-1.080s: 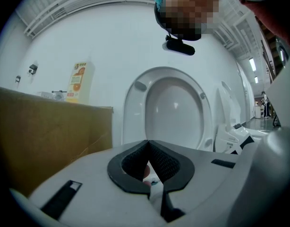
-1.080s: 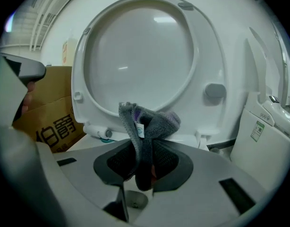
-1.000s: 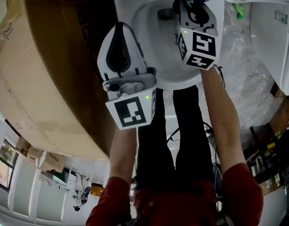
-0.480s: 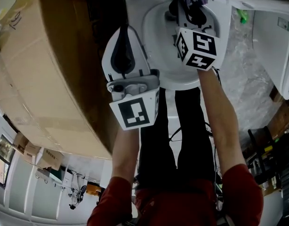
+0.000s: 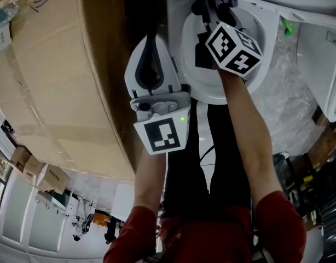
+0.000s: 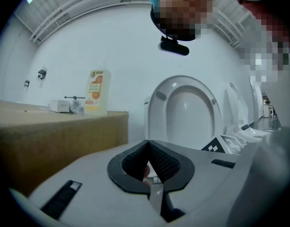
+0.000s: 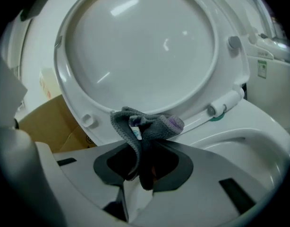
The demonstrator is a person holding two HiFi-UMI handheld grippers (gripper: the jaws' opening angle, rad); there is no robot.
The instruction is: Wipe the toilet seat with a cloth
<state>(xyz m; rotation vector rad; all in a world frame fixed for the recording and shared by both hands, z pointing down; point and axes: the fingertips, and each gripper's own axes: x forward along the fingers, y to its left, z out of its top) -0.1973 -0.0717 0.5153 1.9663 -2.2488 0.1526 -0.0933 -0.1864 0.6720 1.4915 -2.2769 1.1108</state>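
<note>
The white toilet (image 5: 255, 75) stands at the top of the head view, its seat and lid (image 7: 135, 46) raised upright behind the bowl rim (image 7: 258, 141). My right gripper (image 5: 216, 9) reaches over the bowl toward the hinge and is shut on a crumpled grey cloth (image 7: 146, 126) with a purple edge, also in the head view (image 5: 222, 0). The cloth bulges out of the jaws close in front of the raised seat; I cannot tell whether it touches. My left gripper (image 5: 152, 38) hovers left of the bowl, shut and empty (image 6: 149, 151), facing the raised seat (image 6: 190, 110).
A large cardboard box (image 5: 64, 81) stands close on the left, next to the left gripper. On it are an orange-labelled bottle (image 6: 98, 92) and small items. Crinkled plastic sheeting (image 5: 302, 92) and another white fixture (image 5: 328, 53) lie to the right of the toilet.
The right gripper has rolled, its marker cube turning, and shifted with the cloth over the bowl toward the hinge. The left gripper has drifted a little toward the toilet, still shut.
</note>
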